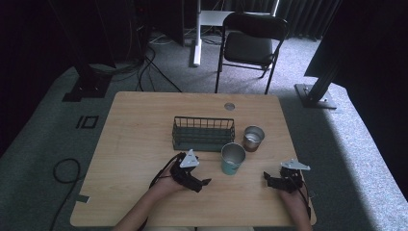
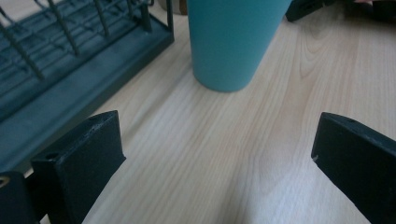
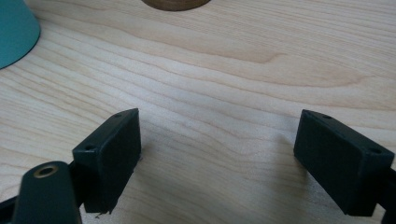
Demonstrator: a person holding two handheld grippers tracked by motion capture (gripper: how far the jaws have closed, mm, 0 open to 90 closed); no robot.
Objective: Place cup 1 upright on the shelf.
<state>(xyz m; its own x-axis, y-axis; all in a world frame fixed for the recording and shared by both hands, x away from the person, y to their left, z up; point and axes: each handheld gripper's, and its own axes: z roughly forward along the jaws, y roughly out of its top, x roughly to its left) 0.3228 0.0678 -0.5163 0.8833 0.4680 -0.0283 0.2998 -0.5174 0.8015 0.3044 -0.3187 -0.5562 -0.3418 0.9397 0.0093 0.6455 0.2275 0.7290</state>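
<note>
My left gripper (image 1: 204,182) fingers wide apart, empty, aimed at teal cup (image 1: 233,159) mid-worktop by wire basket (image 1: 203,133). Right gripper (image 1: 267,179) likewise agape, empty. Risk: off-centre approach tips cup against basket.

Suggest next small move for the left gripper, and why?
Probably ease the left gripper forward toward the teal cup: its jaws stand open and empty, the cup stands upright just ahead beside the wire basket, with bare table between.
</note>
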